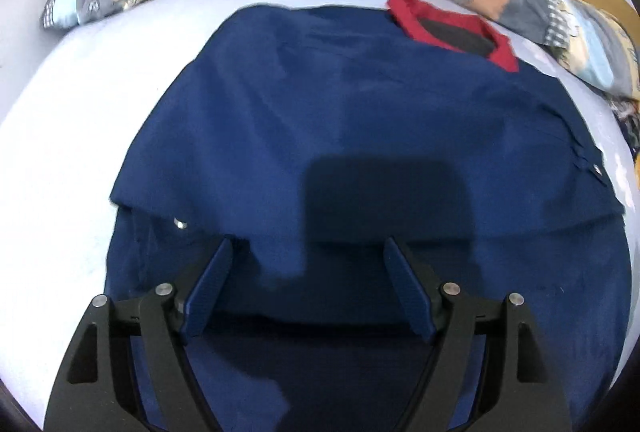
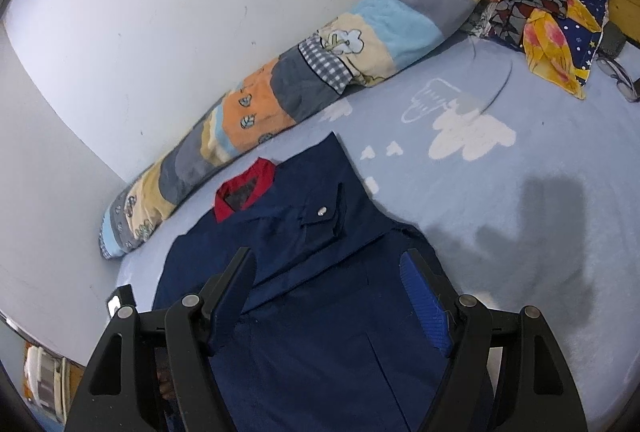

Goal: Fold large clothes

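A navy jacket (image 2: 320,272) lies on the pale blue bed (image 2: 520,232) beside a white wall (image 2: 160,32); a patchwork bolster (image 2: 300,80) lies behind the jacket. Left claw (image 1: 308,252) and right claw (image 2: 332,264) gape above the jacket, holding nothing.

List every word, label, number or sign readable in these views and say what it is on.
None can be read.
Navy jacket: no print or label shows; red collar is plain.
Patchwork blanket: only leaf and cloud drawings.
Bed sheet: only white cloud shapes.

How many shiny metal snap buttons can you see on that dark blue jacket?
2: one silver snap on the cuff tab of the navy blue jacket, another near its left edge; more may be hidden.
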`<move>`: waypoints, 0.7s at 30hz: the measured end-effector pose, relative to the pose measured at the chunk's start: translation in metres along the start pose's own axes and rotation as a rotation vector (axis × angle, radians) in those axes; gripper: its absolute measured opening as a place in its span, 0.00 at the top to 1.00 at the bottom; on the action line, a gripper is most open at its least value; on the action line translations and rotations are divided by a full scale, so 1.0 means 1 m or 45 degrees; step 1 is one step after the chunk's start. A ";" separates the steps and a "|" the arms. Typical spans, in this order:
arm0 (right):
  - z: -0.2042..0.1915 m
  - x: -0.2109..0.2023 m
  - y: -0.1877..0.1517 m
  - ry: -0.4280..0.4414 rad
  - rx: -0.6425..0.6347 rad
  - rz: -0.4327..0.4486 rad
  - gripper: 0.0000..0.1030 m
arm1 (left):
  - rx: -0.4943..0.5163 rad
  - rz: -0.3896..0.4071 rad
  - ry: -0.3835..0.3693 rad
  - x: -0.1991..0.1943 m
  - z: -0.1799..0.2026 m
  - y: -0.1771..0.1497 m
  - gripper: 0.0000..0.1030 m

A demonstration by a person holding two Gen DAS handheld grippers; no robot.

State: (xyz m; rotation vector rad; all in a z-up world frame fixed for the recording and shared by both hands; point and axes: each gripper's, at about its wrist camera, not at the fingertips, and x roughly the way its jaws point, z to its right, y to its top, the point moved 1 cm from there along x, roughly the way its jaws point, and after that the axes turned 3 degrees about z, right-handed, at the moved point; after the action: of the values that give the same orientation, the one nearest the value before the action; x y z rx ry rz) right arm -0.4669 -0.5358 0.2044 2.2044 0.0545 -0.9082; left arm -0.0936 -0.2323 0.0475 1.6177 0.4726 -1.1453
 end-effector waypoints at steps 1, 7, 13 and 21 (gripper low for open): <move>0.000 0.003 -0.001 -0.005 -0.007 -0.011 0.25 | 0.002 0.017 -0.016 -0.007 0.002 -0.004 0.24; -0.014 0.018 -0.015 -0.032 -0.134 -0.094 0.25 | 0.054 0.081 -0.015 -0.052 0.010 -0.052 0.24; -0.036 0.052 -0.060 -0.097 -0.375 -0.304 0.25 | 0.107 0.015 0.053 -0.067 -0.001 -0.112 0.24; -0.029 0.065 -0.143 -0.242 -0.551 -0.461 0.27 | 0.161 0.088 0.133 -0.096 0.005 -0.173 0.21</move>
State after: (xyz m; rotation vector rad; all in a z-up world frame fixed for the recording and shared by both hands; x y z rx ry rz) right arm -0.4439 -0.4282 0.0895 1.7246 0.5243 -1.1737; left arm -0.2730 -0.1495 0.0393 1.7960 0.4148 -1.0606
